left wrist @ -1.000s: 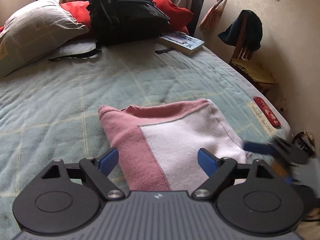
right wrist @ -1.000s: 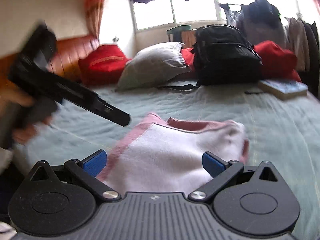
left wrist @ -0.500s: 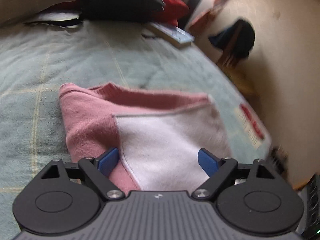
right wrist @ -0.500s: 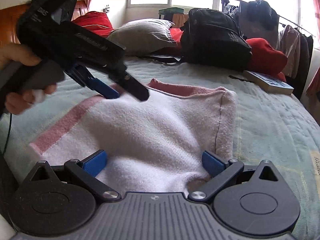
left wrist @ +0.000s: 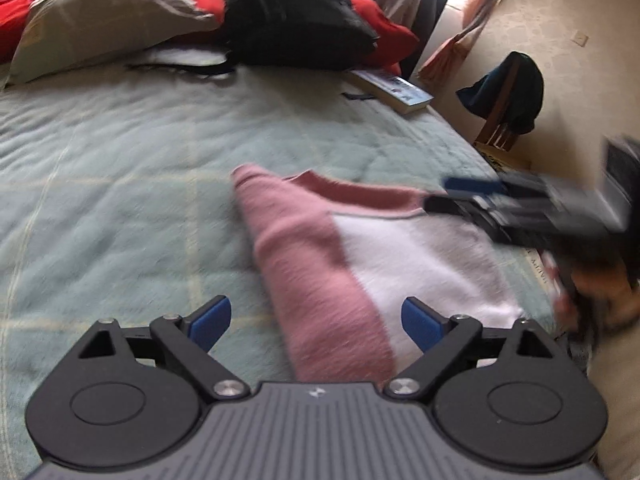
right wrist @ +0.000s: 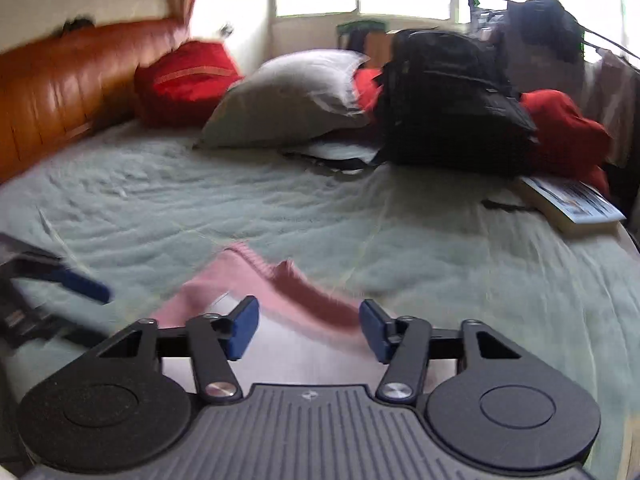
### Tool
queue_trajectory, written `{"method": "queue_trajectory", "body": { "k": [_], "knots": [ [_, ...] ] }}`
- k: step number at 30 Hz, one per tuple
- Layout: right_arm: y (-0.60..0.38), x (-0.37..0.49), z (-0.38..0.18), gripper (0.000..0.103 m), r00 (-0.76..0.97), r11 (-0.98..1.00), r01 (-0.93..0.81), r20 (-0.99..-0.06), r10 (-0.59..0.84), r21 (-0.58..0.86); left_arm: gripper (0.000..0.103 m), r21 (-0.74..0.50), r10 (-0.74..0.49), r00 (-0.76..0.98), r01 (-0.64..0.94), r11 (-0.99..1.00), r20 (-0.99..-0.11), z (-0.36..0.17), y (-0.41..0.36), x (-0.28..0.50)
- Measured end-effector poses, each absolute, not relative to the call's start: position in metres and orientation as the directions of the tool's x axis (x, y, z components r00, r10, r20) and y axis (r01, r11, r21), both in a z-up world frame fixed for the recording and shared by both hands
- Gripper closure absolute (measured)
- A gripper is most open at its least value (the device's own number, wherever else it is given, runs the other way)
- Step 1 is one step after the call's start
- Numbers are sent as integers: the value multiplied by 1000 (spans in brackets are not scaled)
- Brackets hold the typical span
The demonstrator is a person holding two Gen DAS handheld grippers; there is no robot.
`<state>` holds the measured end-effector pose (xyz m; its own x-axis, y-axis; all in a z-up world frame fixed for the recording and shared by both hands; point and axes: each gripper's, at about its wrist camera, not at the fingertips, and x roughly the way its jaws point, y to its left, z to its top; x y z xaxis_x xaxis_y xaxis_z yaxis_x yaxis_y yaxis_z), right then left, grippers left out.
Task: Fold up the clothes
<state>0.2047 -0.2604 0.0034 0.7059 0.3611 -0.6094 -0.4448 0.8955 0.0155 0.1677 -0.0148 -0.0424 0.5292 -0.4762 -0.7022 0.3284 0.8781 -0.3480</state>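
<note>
Pink-and-white garment partly folded on the bed

Left gripper (left wrist: 316, 320), fingers opening wide, empty, straddles the pink-and-white garment (left wrist: 360, 248) on the green bedspread (left wrist: 120, 200); right gripper (right wrist: 308, 330) closes over its far edge. Further folds seemingly remain.

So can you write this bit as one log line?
step: folding | pink-and-white knitted top on green bedspread | left gripper opening | right gripper closing

Left hand-held gripper (left wrist: 316, 322) opening wide — right hand-held gripper (right wrist: 308, 330) closing.
</note>
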Motion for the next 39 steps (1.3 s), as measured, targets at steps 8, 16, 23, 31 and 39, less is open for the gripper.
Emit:
{"method": "queue_trajectory", "body": {
  "k": [8,16,23,31,39],
  "knots": [
    [-243,275,-33,55,571,832,-555,-740,356,-29,11,-352,-472,531,317,881,-704,-52,0,173],
    [-247,281,-34,90,611,867,-496,-731,305,-53,11,-341,-470,527,327,881,-708,-54,-5,176],
    [-259,225,6,62,677,867,-493,-658,331,-70,11,-333,-457,555,315,889,-695,-40,3,159],
    [-276,134,-27,43,626,874,-482,-724,289,-68,11,-360,-524,537,386,850,-661,-27,-22,145],
    [-284,73,-11,43,714,900,-434,-625,316,-40,11,-447,-656,468,487,750,-592,-28,-63,144]
  ]
}}
